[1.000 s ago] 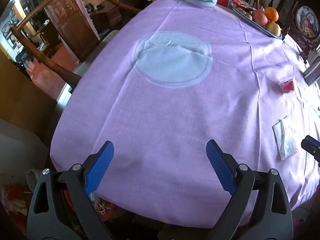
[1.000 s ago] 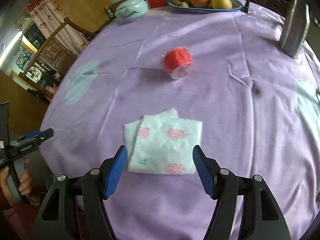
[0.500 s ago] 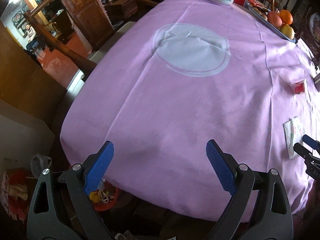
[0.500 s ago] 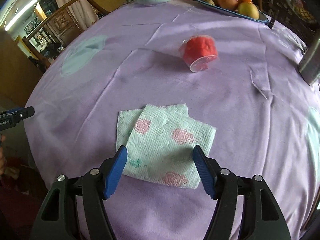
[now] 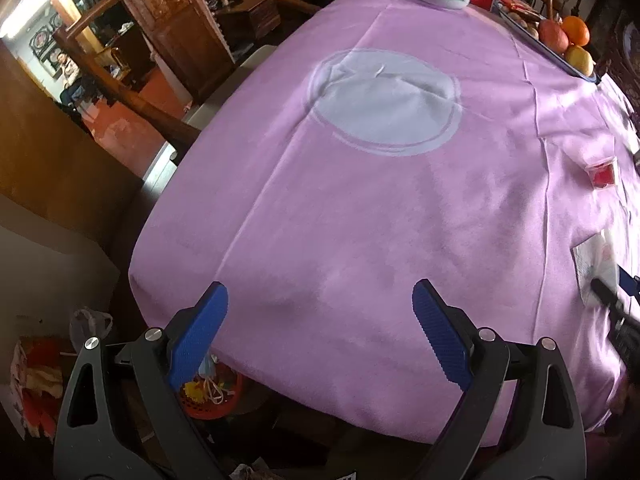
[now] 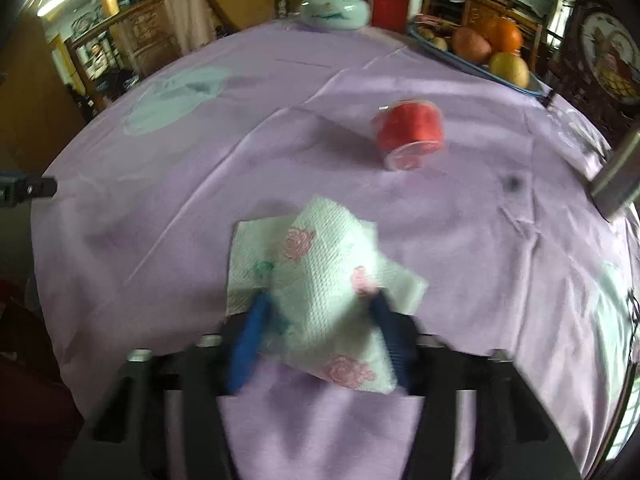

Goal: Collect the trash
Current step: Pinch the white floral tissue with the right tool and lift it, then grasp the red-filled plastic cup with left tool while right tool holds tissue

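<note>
Tablecloth (image 5: pixel 360 220) of lilac fabric covered the round table, creased along its fold lines and marked with pale circular patches (image 5: pixel 384 104), and around it stood dark carved wooden chairs (image 5: pixel 132 92) and cabinets in a dim room lit from a bright strip at the far left. At the far edge sat a white lidded ceramic bowl (image 6: pixel 335 11), a red box (image 6: pixel 391 9) beside it, and a blue tray (image 6: pixel 472 64) of oranges and other fruit; a grey metal object (image 6: pixel 618 176) stood at the right edge of my right view. My left gripper (image 5: pixel 318 324) hung over the near rim of the table with its blue pads spread wide and nothing between them, and under the edge I saw a red basket (image 5: pixel 212 394) holding scraps on the floor. My right gripper (image 6: pixel 320 320) was pinching the paper napkin (image 6: pixel 320 284), its fingers pressed into both sides so the sheet bunched up between them near my edge of the table; the view was blurred, so I could not tell how far it had lifted off the cloth. That napkin was white, embossed, printed with pink roses and green leaves. Beyond it, well apart, a small clear plastic cup (image 6: pixel 410 132) with red contents lay tipped on its side. No writing or brand was readable anywhere
</note>
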`<state>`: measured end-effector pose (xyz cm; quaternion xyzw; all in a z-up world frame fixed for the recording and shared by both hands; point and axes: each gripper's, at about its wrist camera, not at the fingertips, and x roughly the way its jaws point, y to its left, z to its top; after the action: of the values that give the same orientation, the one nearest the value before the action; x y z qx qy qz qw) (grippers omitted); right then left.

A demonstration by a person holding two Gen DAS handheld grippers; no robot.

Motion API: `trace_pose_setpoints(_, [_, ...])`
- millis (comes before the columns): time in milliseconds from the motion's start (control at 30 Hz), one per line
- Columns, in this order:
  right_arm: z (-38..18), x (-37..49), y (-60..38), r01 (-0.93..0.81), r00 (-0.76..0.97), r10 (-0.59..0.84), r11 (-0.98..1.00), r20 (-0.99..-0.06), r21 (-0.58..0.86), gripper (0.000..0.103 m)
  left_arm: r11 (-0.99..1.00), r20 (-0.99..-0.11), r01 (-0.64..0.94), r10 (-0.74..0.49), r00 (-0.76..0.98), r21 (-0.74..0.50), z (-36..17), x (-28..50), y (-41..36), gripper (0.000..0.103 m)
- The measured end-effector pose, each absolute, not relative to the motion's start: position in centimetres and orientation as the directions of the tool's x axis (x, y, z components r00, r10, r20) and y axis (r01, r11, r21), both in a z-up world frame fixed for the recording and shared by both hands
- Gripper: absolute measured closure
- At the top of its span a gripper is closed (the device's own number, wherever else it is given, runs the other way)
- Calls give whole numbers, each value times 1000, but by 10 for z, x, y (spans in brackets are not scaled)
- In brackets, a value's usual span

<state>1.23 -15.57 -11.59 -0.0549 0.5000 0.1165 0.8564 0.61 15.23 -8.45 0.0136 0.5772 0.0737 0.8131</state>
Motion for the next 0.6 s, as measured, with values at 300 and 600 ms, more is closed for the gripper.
trace_pose_setpoints(300, [-96,15,-213,-90,510,199,980,-837,178,96,992,-927,-35,127,353,123,-77,20,125,13])
trace_pose_setpoints(600, [-87,-2,-266,15,527,188,973,-828,231,96,992,-921,124,-70,383,-24,-60,73,42,13])
